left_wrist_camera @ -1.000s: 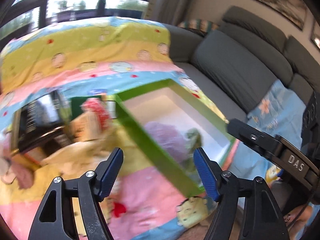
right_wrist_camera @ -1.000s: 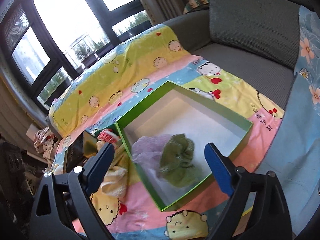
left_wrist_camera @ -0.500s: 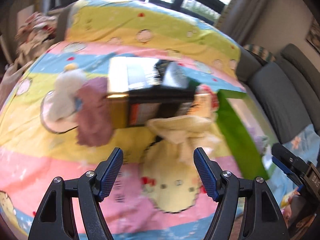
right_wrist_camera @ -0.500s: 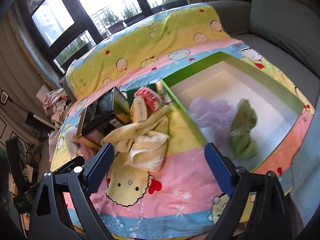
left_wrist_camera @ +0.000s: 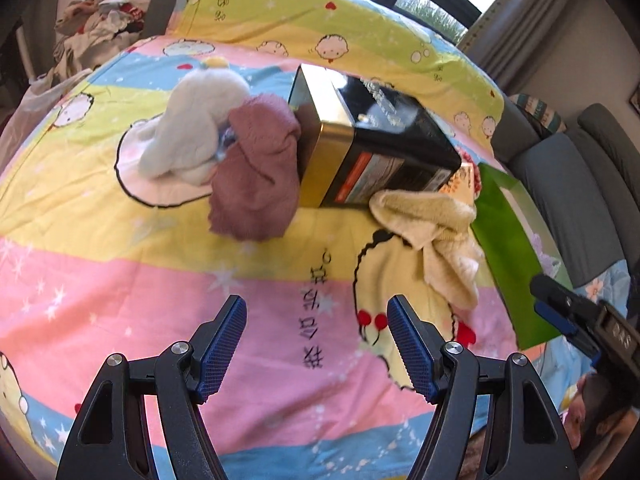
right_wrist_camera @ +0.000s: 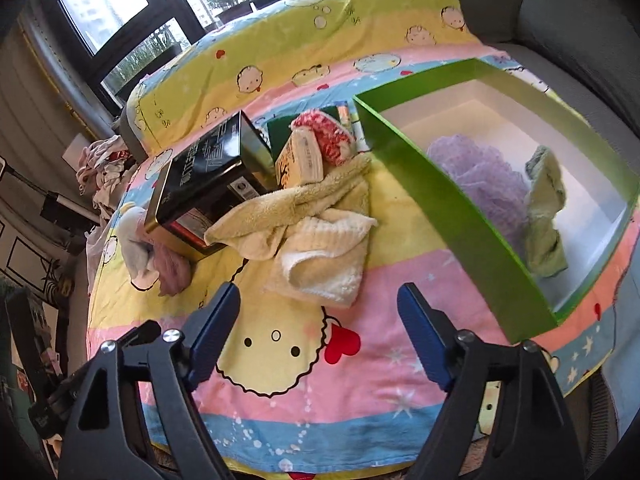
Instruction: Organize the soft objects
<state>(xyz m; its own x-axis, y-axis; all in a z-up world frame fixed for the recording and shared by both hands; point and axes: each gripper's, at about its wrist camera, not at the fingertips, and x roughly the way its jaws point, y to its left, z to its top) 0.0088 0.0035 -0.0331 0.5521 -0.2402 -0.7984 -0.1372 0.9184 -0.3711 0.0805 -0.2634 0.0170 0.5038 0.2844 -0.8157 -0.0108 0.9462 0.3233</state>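
Right claw [right_wrist_camera: 318, 328] — jaws just narrowed yet agape, empty — poised just short of the crumpled pale-yellow terry towel [right_wrist_camera: 308, 236]; left claw [left_wrist_camera: 316, 346] likewise spread and empty; best descent: straddle the thickest fold, pinching cloth, not cartoon-print blanket [right_wrist_camera: 280, 396], beside the green-walled cardboard box [right_wrist_camera: 460, 208].

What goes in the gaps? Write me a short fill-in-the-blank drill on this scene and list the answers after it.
1. The purple mesh item and the pale green cloth lie inside the ____ box.
2. The cream towel lies ____ the box, on the cartoon blanket.
3. The mauve cloth touches the white ____ toy.
4. Both the left gripper and the right gripper hold ____.

Answers: green; outside; plush; nothing
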